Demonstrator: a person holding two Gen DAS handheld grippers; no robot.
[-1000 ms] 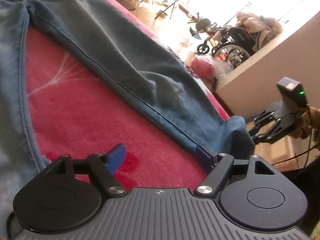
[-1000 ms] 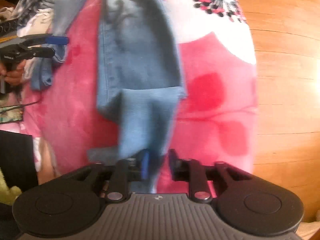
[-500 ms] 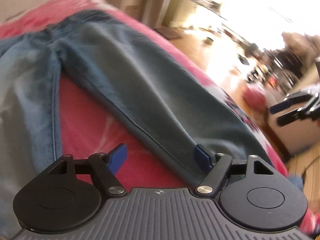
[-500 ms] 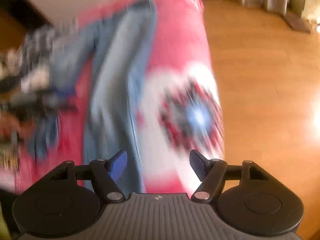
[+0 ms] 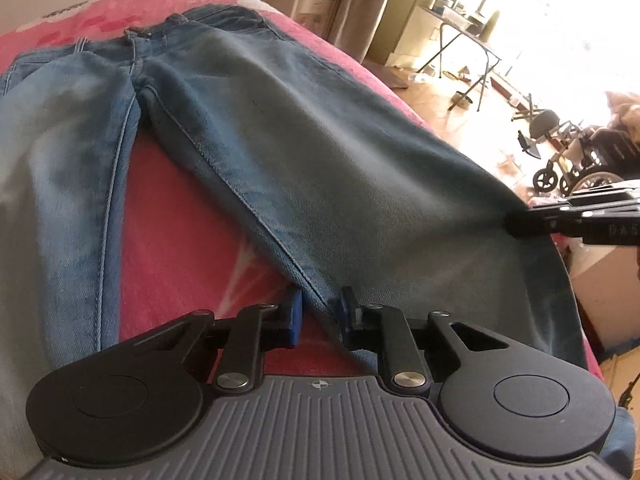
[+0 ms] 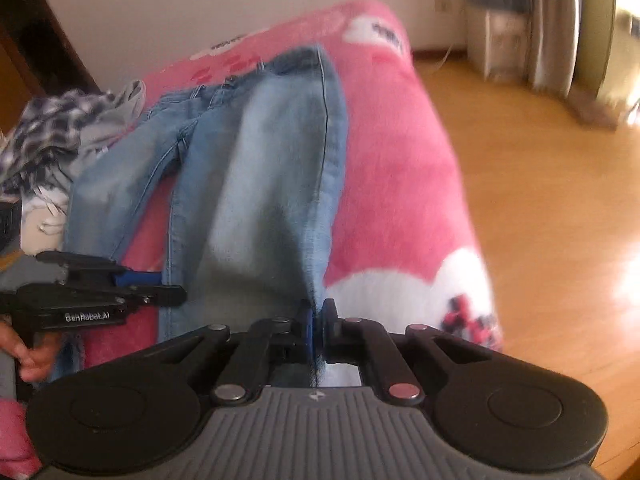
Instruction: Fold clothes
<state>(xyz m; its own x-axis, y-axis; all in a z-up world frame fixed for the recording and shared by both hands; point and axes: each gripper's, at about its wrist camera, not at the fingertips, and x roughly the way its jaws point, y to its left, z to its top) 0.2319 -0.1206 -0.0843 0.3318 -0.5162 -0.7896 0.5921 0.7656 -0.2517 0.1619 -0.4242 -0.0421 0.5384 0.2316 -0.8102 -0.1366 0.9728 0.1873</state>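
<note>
Blue jeans [image 5: 280,152] lie spread on a bed under a pink blanket [image 5: 180,240], waistband at the far end and both legs running toward the cameras.

Left wrist view: the left gripper [image 5: 320,314] straddles the inner seam of one leg near its hem. Its jaws are closing with the denim edge between them, a gap still showing beside the left pad. At the right edge of this view, the right gripper [image 5: 516,222] meets the outer edge of the same leg. Only this view shows the sunlit room behind: a folding table [image 5: 460,36] and a wheelchair [image 5: 576,160].

Right wrist view: the right gripper [image 6: 318,326] is clenched on the outer edge of the leg, the fabric pinched between its pads. The left gripper [image 6: 168,286] enters from the left, held in a hand [image 6: 28,354]. Only this view shows a checked garment [image 6: 52,132] heaped beside the jeans, the wooden floor [image 6: 540,200] and the plain wall [image 6: 200,8] behind the bed.
</note>
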